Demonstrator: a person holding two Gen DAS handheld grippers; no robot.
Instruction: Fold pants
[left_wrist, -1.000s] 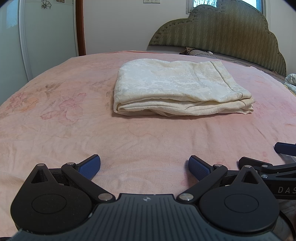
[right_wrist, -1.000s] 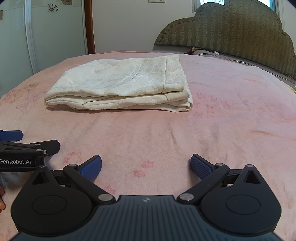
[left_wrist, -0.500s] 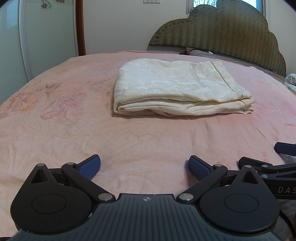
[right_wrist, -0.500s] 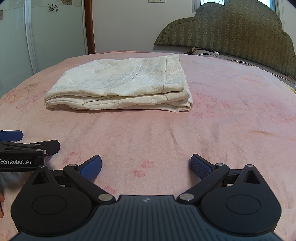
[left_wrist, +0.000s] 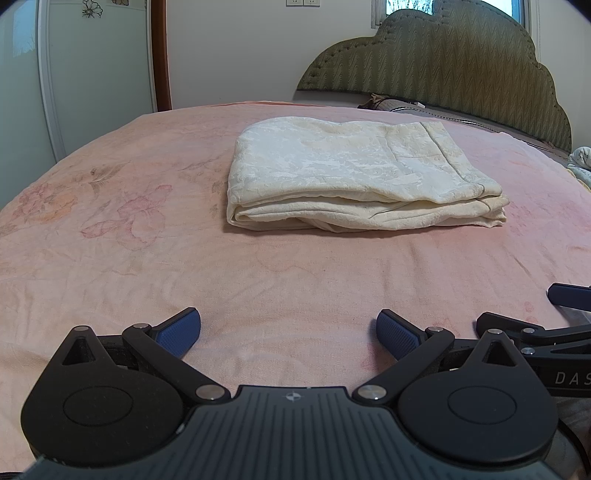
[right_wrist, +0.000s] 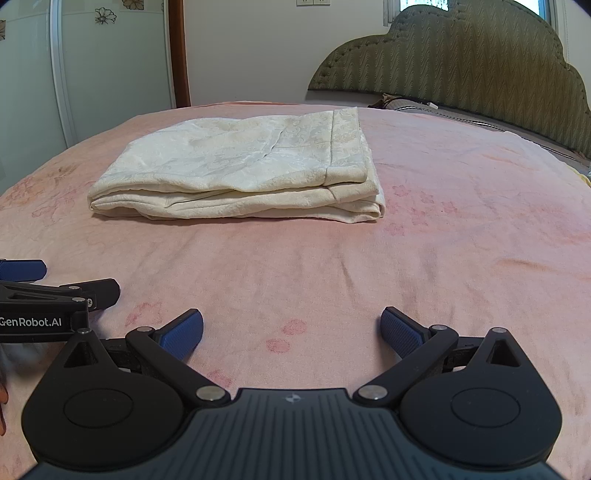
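Observation:
The cream patterned pants (left_wrist: 351, 177) lie folded in a flat rectangular stack on the pink bed; they also show in the right wrist view (right_wrist: 240, 173). My left gripper (left_wrist: 288, 330) is open and empty, low over the bedspread, well short of the pants. My right gripper (right_wrist: 291, 330) is open and empty, also near the bed's front. Each gripper shows at the edge of the other's view: the right one (left_wrist: 554, 314) and the left one (right_wrist: 48, 284).
A pink floral bedspread (left_wrist: 110, 240) covers the bed. A green padded headboard (left_wrist: 443, 59) stands at the back right, with pillows below it. A white wardrobe (right_wrist: 92, 66) and a brown door frame stand at the back left.

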